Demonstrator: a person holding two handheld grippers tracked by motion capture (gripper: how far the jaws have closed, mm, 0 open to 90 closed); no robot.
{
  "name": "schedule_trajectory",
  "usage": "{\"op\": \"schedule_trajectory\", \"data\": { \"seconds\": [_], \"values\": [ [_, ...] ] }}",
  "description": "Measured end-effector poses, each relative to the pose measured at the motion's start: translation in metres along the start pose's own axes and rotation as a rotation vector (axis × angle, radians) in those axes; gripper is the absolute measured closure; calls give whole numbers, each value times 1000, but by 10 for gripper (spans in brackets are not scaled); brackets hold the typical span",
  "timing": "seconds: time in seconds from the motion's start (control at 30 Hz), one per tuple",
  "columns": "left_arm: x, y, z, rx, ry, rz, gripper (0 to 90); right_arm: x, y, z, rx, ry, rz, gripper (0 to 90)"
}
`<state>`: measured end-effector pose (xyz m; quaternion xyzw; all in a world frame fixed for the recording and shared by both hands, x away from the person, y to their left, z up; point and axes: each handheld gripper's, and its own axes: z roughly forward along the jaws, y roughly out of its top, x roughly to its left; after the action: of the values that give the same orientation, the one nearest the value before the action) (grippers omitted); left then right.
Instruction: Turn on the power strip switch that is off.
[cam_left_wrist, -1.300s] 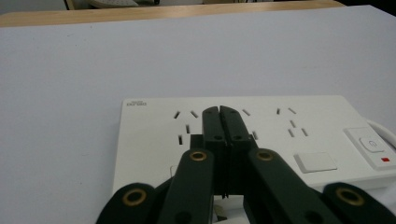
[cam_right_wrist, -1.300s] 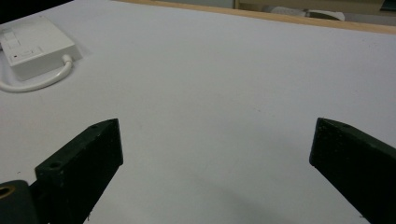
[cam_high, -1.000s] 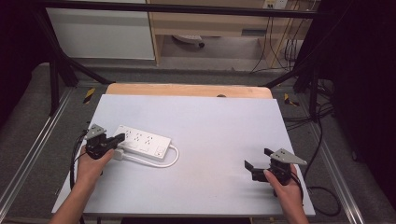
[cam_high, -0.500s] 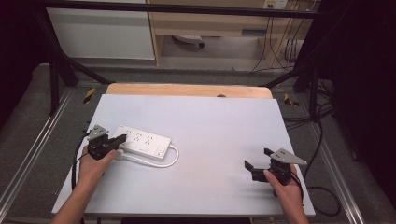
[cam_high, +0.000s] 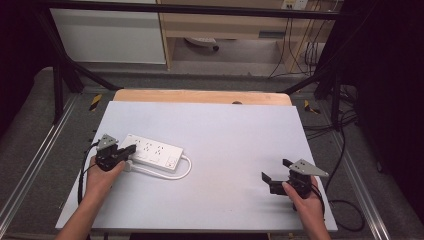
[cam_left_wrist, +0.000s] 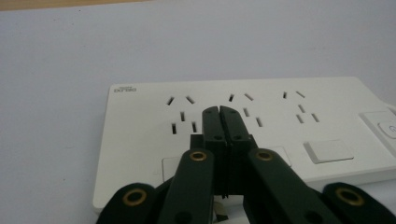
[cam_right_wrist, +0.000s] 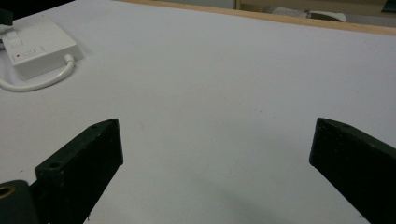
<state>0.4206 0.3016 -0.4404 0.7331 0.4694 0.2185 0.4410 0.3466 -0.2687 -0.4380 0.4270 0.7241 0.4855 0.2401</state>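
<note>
Evidently little had been done yet when I looked over: the white power strip (cam_high: 152, 152) lay flat toward the left side of the pale tabletop (cam_high: 235, 135), its sockets bare, with nothing plugged in and its own white cable (cam_high: 172, 175) curling round its near edge. The left claw (cam_high: 131, 148) sat right at the strip's left end, its two black jaws pressed together with nothing between them; in the left gripper view the closed tips (cam_left_wrist: 219, 112) hung just over the strip's face (cam_left_wrist: 261, 100), beside the first cluster of socket slots, though whether they touched the plastic I could not tell. My guess was that it meant to press or steady the strip rather than pick it up. The right claw (cam_high: 276, 170) waited well apart near the right front corner, jaws spread wide and holding nothing, pointed across the bare surface toward the strip (cam_right_wrist: 39, 46). Whatever was to be done with the strip, nearly all of it seemed left to do.
</note>
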Motion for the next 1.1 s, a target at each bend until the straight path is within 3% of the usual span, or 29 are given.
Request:
{"op": "schedule_trajectory", "data": {
  "seconds": [0.23,1.1],
  "values": [
    [1,-3,-1,15,11,20,900,0,0,0,-2,0,1,32],
    [1,-5,-2,14,6,0,900,1,0,1,6,3,-5,32]
  ]
}}
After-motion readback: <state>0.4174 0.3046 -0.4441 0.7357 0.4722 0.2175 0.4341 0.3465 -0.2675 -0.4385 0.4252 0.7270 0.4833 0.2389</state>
